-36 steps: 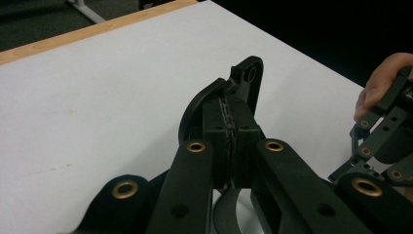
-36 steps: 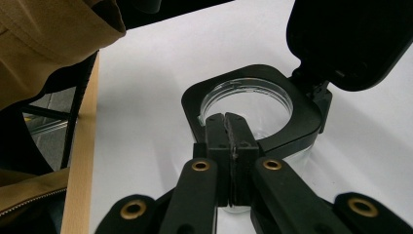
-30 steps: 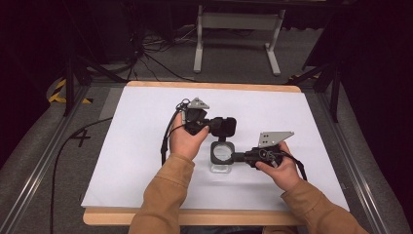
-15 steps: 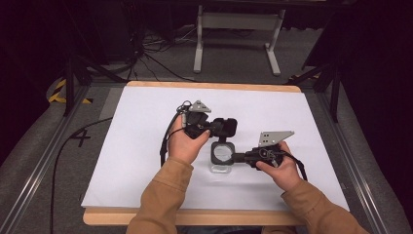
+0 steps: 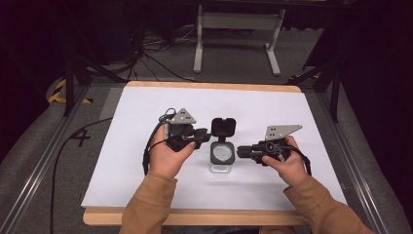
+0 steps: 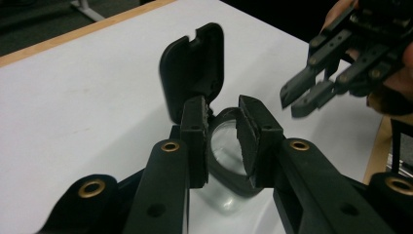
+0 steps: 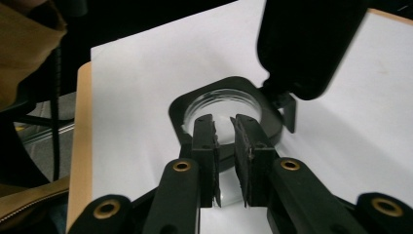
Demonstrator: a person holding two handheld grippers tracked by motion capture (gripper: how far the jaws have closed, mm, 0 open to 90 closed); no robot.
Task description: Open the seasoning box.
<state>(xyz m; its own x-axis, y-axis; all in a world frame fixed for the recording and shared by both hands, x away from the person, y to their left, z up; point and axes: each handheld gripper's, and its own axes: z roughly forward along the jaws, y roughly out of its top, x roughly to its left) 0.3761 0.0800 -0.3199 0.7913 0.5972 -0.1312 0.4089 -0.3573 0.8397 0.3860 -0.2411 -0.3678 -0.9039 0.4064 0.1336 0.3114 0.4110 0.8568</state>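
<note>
Left gripper (image 5: pixel 203 135): jaws part open, straddling the black collar of the jar (image 5: pixel 221 155) near the hinge, pads not pressed on (left gripper view). No firm clamp.
Right gripper (image 5: pixel 242 152): jaws nearly together, narrow gap, tips at the jar's rim on the side away from the hinge. Pinching the collar edge or just beside it: can't tell.
Jar: small clear container w/ black collar, upright on the white sheet (image 5: pixel 292 126) mid-worktop, between both grippers.
Lid (image 5: pixel 223 127): black flip cap, hinged, standing open and upright behind the mouth. Mouth clear.
Step (my read): lid-open stage looks done; both grippers steadying the body.
Next move (guess): if closing, left gripper needs to get behind the lid and push it fwd/down while right holds the collar still. Jar is light, hinge side will tip it if unbraced.
Writing: faint marks inside the jar mouth in high view, too small to read. No brand legible.
</note>
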